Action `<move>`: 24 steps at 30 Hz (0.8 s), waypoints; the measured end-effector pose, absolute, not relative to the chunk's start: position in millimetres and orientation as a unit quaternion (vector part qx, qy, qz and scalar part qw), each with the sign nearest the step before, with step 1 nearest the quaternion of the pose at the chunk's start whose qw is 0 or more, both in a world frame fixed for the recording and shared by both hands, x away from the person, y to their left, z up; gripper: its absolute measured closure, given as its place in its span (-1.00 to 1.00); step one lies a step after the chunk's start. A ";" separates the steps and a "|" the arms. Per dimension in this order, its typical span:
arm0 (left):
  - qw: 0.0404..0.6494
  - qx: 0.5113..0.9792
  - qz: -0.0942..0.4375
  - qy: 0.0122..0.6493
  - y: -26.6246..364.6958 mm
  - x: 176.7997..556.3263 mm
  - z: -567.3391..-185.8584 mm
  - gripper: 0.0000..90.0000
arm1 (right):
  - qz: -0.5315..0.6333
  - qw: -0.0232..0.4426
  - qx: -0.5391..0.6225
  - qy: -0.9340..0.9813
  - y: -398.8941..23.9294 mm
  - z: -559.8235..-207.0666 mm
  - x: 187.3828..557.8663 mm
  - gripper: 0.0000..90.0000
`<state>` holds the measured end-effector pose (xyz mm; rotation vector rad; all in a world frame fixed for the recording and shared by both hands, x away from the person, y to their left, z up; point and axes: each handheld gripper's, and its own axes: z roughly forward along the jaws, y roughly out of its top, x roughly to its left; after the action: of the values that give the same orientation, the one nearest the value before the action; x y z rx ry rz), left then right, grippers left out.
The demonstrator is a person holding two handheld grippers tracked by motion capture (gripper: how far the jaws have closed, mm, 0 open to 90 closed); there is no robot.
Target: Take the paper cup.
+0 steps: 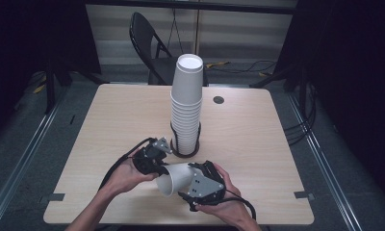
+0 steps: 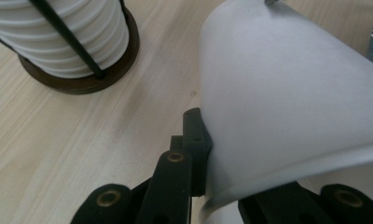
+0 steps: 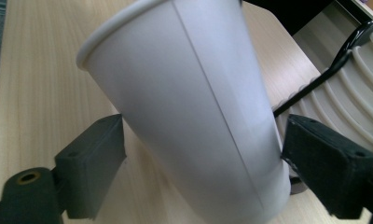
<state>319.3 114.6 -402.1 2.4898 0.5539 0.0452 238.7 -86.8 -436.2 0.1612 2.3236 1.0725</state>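
White cup [image 1: 175, 178] in left gripper [image 1: 154, 161]

Black folding chair [image 1: 149, 43] behind wooden table [image 1: 113, 115]

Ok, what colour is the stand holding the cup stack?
Dark brown base with black rods, clearest in the left gripper view.

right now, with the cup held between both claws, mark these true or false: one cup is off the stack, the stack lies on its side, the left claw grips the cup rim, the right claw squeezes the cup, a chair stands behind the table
1. One cup is off the stack. True.
2. The stack lies on its side. False: it stands upright in a holder.
3. The left claw grips the cup's rim. True.
4. The right claw squeezes the cup. False: its jaws stand around the cup, the left one clear of it.
5. A chair stands behind the table. True.
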 end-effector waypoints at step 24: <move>0.298 0.928 -0.017 0.225 99.8 323.1 -402.5 0.93 | 0.402 0.303 0.051 0.863 -63.5 -442.1 236.8 -0.84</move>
<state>323.1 99.8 -402.5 2.4648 0.5966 -0.0462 236.8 -63.5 -442.1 0.1343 2.2865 1.0646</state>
